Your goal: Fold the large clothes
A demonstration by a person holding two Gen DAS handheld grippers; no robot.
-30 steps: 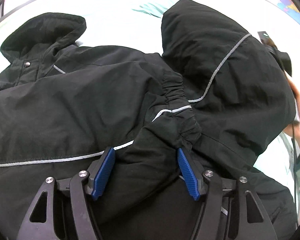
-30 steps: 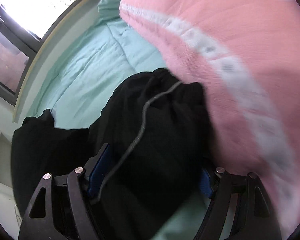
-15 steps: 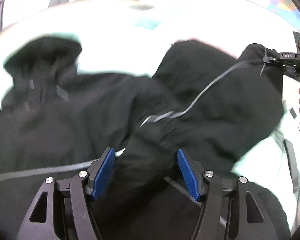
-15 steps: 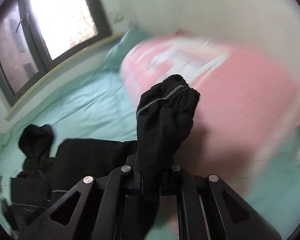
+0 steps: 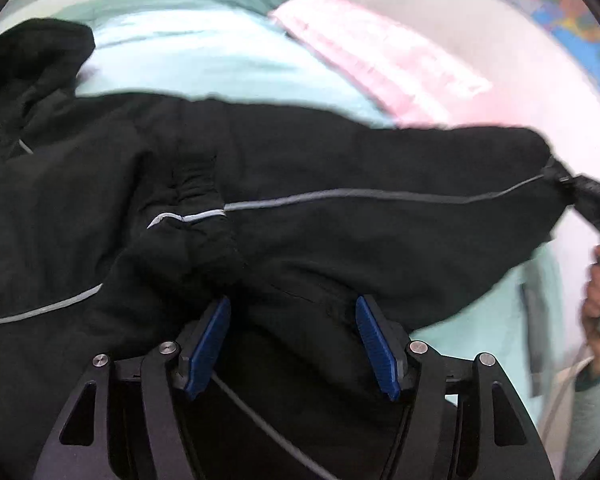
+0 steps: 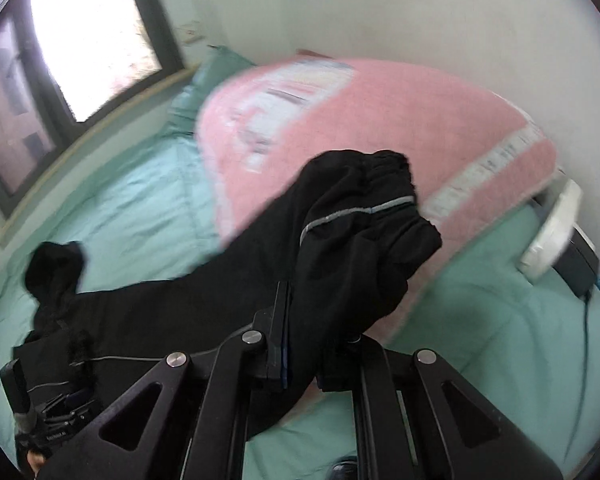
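Hanging from the right claw (image 6: pixel 300 354), the jacket sleeve (image 6: pixel 360 232).

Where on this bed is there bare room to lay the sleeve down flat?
Bare green sheet lies between the window and the pink quilt, beyond the black jacket. A second patch sits below the quilt, bordered by the white device. The quilt and the jacket body crowd the middle.

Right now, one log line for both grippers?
left hand-held gripper: open over jacket | right hand-held gripper: shut on sleeve, lifted off bed
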